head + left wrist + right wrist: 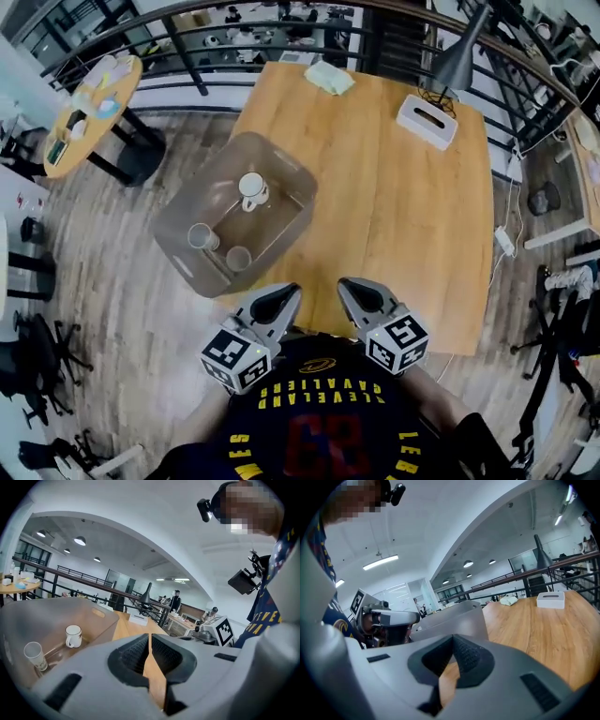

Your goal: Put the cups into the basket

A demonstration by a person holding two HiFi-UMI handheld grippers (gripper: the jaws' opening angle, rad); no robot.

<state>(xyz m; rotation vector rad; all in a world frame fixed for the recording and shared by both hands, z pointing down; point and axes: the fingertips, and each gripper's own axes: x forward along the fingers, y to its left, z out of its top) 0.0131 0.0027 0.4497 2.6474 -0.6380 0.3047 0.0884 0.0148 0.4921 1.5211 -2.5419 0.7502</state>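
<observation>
The basket (192, 187), a translucent grey tub, sits at the left edge of the wooden bench (403, 216), about midway along it, with part of it reaching out past that edge over the plank floor. Three cups stand upright on its bottom. A white mug (251, 187) with a handle is toward the far side. One clear cup (200, 235) is near the wall that overhangs the floor, and a second clear cup (238, 258) is just beside it, toward the near end. The left gripper (281, 298) hovers over the near edge of the bench, just short of the basket's near corner. Its jaws are clenched together with nothing between them, and only bare wood shows past the ribbed pads. The right gripper (354, 291) hovers beside it over the same near edge, apart from the basket. Its jaws are likewise pressed together and empty. Both grippers point away from the person, across the bench. A white tissue box (427, 120) lies toward the far right corner, and a pale folded cloth (330, 77) rests at the far edge. The shade of a dark lamp (459, 61) shows above the tissue box.
</observation>
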